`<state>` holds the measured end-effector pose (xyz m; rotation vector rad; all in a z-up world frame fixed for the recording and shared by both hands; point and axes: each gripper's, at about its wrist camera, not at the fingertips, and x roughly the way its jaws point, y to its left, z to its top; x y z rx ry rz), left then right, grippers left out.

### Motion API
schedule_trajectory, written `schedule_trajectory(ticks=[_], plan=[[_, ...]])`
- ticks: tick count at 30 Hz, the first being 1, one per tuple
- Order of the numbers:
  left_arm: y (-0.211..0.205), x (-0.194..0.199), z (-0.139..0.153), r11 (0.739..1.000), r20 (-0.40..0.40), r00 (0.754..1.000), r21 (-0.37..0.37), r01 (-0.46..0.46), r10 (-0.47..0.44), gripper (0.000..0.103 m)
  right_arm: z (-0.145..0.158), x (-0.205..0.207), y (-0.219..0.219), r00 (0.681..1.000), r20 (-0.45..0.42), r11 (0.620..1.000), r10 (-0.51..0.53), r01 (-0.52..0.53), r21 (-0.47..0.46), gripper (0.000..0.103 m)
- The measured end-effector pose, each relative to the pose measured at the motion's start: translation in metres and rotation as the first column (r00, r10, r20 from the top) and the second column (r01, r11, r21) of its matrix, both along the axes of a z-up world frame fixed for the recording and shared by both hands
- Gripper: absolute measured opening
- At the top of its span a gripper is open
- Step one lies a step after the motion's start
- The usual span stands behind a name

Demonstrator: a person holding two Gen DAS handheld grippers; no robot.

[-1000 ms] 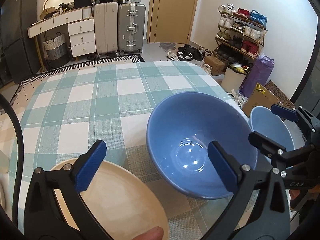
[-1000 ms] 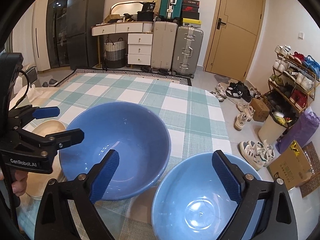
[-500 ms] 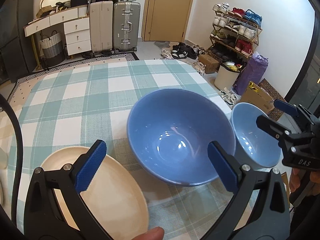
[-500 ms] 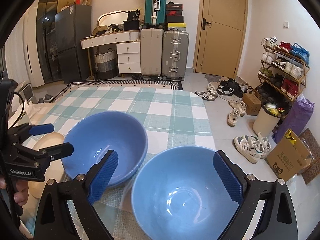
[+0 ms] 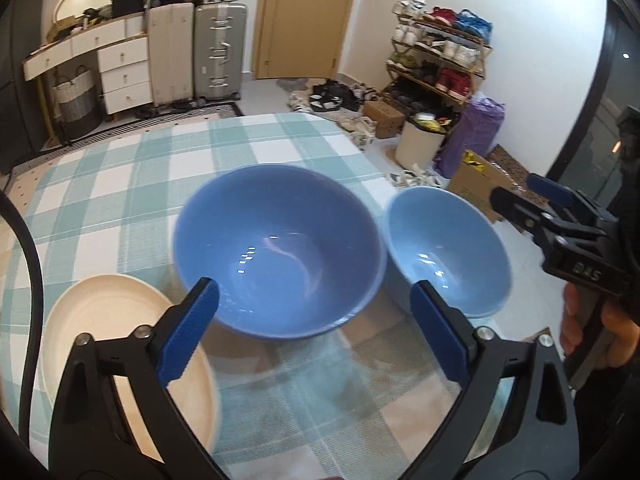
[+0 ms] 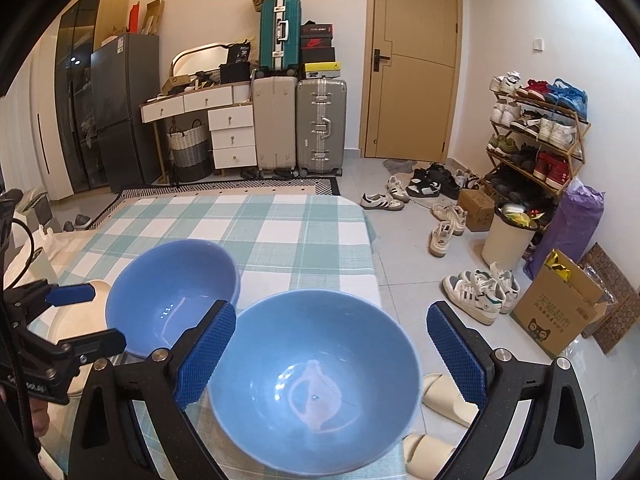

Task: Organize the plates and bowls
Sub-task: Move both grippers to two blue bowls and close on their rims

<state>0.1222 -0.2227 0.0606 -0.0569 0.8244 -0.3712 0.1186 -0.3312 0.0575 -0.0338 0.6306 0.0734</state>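
Note:
A large dark blue bowl (image 5: 280, 252) sits on the checked tablecloth (image 5: 132, 184). A lighter blue bowl (image 5: 444, 252) stands just right of it, near the table's right edge. A cream plate (image 5: 120, 320) lies at the front left. My left gripper (image 5: 312, 328) is open and empty, above the near rim of the dark bowl. My right gripper (image 6: 328, 344) is open and empty, with the light blue bowl (image 6: 316, 376) between its fingers' line of sight. The dark blue bowl (image 6: 172, 296) and the plate (image 6: 80, 316) show to its left.
The table's right edge (image 6: 372, 264) drops to a tiled floor with shoes and slippers (image 6: 440, 396). A cardboard box (image 6: 560, 312), a bin and a shoe rack (image 6: 536, 140) stand on the right. Suitcases (image 6: 300, 124) and drawers stand at the back.
Both grippers have pulled back and risen from the bowls, which now look smaller and farther. The bowls and plate have stayed in place. Both jaws stay open.

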Motion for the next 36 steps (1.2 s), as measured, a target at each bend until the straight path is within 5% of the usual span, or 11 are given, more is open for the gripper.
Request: schedule_trajectory(ticks=[10, 20, 30, 36], plan=[[-0.048, -0.022, 0.0, 0.991, -0.053, 0.991, -0.056, 0.118, -0.121, 0.059, -0.008, -0.005, -0.039, 0.997, -0.042, 0.993, -0.07, 0.073, 0.087, 0.099], [-0.087, -0.012, -0.022, 0.984, -0.128, 0.979, -0.096, 0.149, -0.161, 0.057, -0.028, -0.003, -0.06, 0.988, -0.1, 0.988, -0.114, 0.123, 0.089, 0.098], [-0.101, 0.013, -0.046, 0.984, -0.174, 0.971, -0.099, 0.15, -0.165, 0.057, -0.059, 0.018, -0.07, 0.972, -0.22, 0.99, -0.081, 0.104, 0.092, 0.061], [-0.108, 0.02, -0.053, 0.983, -0.183, 0.968, -0.101, 0.156, -0.172, 0.057, -0.071, 0.025, -0.069, 0.967, -0.246, 0.993, -0.063, 0.086, 0.082, 0.055]])
